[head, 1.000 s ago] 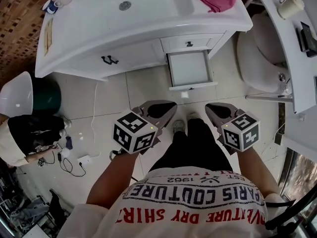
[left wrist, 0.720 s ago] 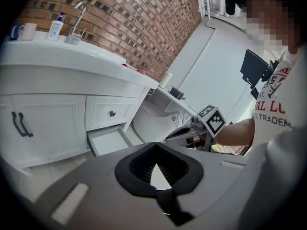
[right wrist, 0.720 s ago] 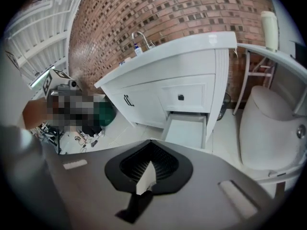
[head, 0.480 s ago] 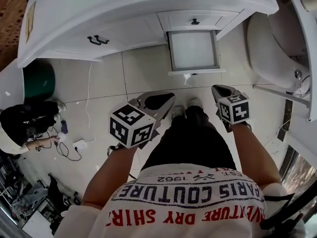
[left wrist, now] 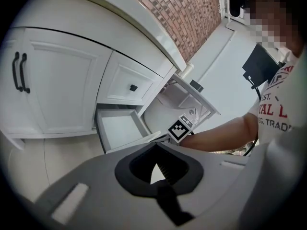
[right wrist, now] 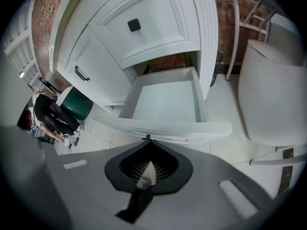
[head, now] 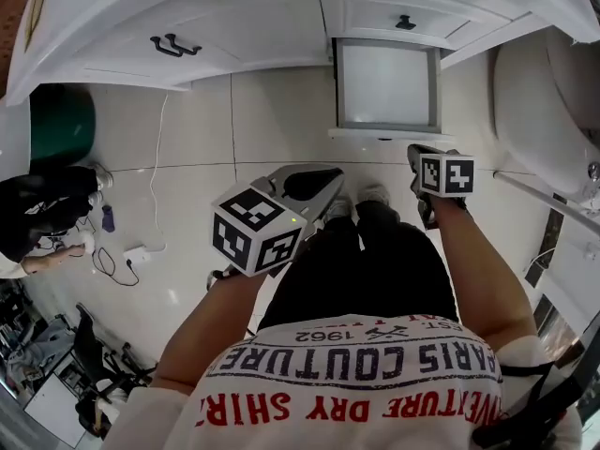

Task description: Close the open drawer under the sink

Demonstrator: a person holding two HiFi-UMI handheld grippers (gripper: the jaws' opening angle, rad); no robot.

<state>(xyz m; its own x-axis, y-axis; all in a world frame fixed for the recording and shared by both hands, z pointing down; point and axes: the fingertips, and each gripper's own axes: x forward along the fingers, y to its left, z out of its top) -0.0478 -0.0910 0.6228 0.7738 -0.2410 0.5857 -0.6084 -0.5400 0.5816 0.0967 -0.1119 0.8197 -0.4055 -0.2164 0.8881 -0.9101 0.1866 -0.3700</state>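
The open white drawer (head: pixel 387 84) sticks out from the cabinet under the sink, empty, with its front panel (head: pixel 389 135) nearest me. A shut drawer with a black knob (head: pixel 405 22) sits above it. My right gripper (head: pixel 419 153) is shut with nothing in it, its tip just short of the front panel. In the right gripper view the gripper (right wrist: pixel 148 143) sits right below the drawer front (right wrist: pixel 168 127) and its small knob. My left gripper (head: pixel 319 182) is shut and empty, held back over my legs; from it the drawer (left wrist: pixel 122 128) lies ahead.
A white toilet (head: pixel 544 101) stands right of the drawer. The cabinet door with black handles (head: pixel 172 44) is to the left. A green bin (head: pixel 61 125), a crouching person (head: pixel 42 218) and cables with a power strip (head: pixel 131 253) lie on the tiled floor at left.
I have moved closer to the cabinet. The right gripper has travelled forward to just short of the drawer front; the left gripper stays back by my legs.
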